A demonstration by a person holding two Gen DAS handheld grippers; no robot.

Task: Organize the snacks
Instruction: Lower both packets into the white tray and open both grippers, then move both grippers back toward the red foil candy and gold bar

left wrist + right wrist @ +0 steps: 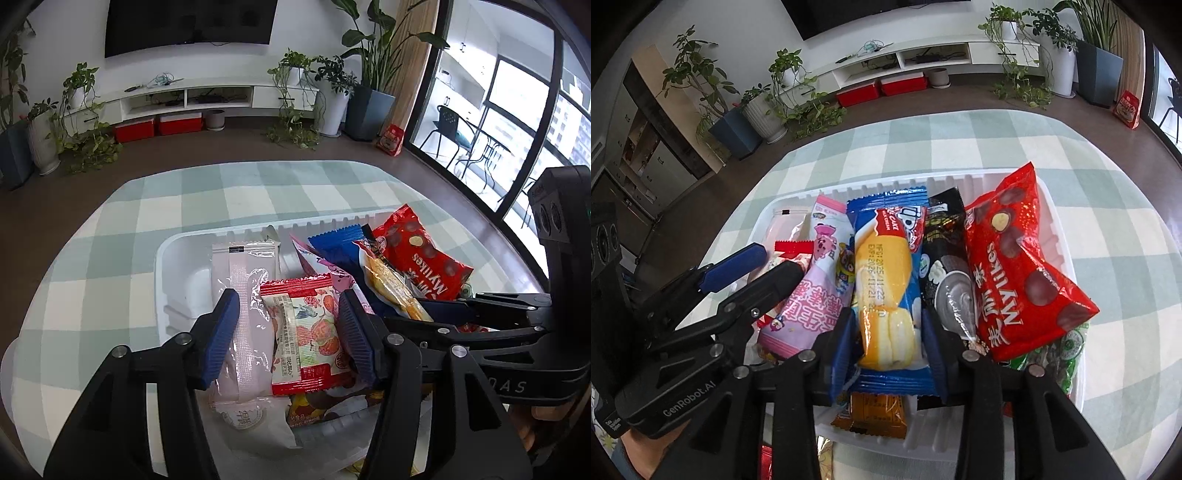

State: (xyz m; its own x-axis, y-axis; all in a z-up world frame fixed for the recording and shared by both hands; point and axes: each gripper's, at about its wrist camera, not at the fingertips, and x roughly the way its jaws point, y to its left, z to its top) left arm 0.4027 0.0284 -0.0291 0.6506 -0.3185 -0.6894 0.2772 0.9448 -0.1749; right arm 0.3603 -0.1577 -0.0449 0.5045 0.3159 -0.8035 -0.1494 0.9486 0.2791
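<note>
Risk: the blue cake pack (886, 295) is being leaned w/ its lower end on the white tray (1067, 254) wall, so it could be slid flat or tipped onto the pink pack (812, 295) nearby. Right gripper (888, 347) is being held released, pads straddling the pack, apparently not pressing. Left gripper (284, 332) is likewise being held spread around the red-white pack (310, 332), loose inside the tray. Snacks are being packed upright, glossy, crinkly, overlapping.

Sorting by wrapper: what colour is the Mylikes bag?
Red bag with dark brown balls printed on it; clearest in the right wrist view.
</note>
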